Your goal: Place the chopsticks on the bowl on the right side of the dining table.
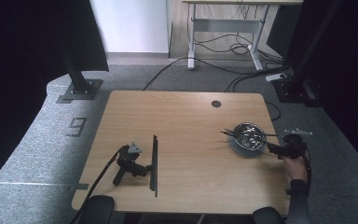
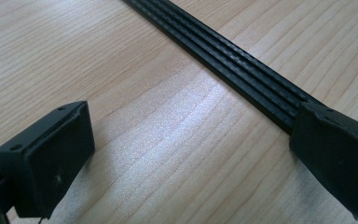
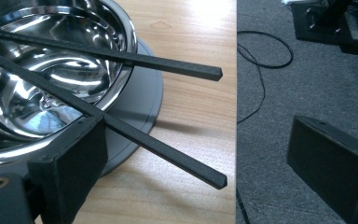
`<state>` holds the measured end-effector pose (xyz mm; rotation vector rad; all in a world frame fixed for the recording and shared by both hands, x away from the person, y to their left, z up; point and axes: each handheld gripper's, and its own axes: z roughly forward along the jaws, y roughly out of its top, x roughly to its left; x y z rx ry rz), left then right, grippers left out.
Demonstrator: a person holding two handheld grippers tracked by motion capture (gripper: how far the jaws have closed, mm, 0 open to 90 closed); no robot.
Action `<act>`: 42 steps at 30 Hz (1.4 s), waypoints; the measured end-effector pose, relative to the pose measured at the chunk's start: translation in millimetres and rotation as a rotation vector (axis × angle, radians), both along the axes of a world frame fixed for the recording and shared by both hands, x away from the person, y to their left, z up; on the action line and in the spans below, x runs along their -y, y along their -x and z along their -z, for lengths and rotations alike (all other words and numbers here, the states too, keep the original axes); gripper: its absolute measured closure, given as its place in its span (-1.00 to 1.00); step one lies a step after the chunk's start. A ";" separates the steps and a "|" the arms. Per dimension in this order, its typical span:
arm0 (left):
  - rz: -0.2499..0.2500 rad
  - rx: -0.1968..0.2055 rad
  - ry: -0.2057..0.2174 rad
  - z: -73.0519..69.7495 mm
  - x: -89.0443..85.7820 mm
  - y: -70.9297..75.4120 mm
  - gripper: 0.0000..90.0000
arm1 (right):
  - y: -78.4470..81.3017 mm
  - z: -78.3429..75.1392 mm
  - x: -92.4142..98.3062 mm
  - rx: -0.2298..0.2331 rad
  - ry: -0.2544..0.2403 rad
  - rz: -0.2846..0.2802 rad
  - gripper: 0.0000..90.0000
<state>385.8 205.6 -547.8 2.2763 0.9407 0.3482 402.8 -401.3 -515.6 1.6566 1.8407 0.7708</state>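
Chopsticks (image 3: 121, 58) are what I have in front of my right gripper (image 3: 205, 163): two black, square-sectioned sticks lying across a shiny steel bowl (image 1: 248, 134), their blunt ends jutting past its rim toward the worktop's right edge. In the right gripper view one stick runs over the bowl's rim higher up, the other passes just above my near jaw and ends over bare wood close to the edge. The bowl sits on a grey round plate (image 3: 144, 98), near the right edge and roughly midway between the far and near edges.

I see a light wood-grain worktop (image 1: 186, 121) with rounded corners and a round cable hole (image 1: 216, 103) near its far edge. Around it lies grey carpet (image 1: 42, 135), with cables trailing across it toward a white-framed desk (image 1: 223, 28) at the back; black curtains hang on both sides, and black posts stand on floor plates.

My right gripper's jaws stand wide apart, holding nothing; one is over the worktop beside the plate, the other out over the carpet. A hand (image 1: 294, 168) holds that gripper just off the right edge.

My left gripper (image 1: 140, 164) lies on the worktop near the near-left corner, jaws apart and empty. More black chopsticks (image 2: 228, 65) lie side by side in a row just beside it, one jaw against them.
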 end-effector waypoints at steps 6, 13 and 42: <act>-0.001 0.000 0.001 0.0 0.1 0.0 -1.00 | -3.3 0.8 2.1 0.014 0.002 0.019 -0.89; 0.000 0.000 0.000 0.0 0.0 0.0 -1.00 | -7.2 3.2 5.2 0.028 0.004 0.035 -0.89; -0.001 0.000 0.001 0.1 -0.1 0.0 -1.00 | -1.9 -27.2 -57.8 0.058 -0.101 -0.243 0.61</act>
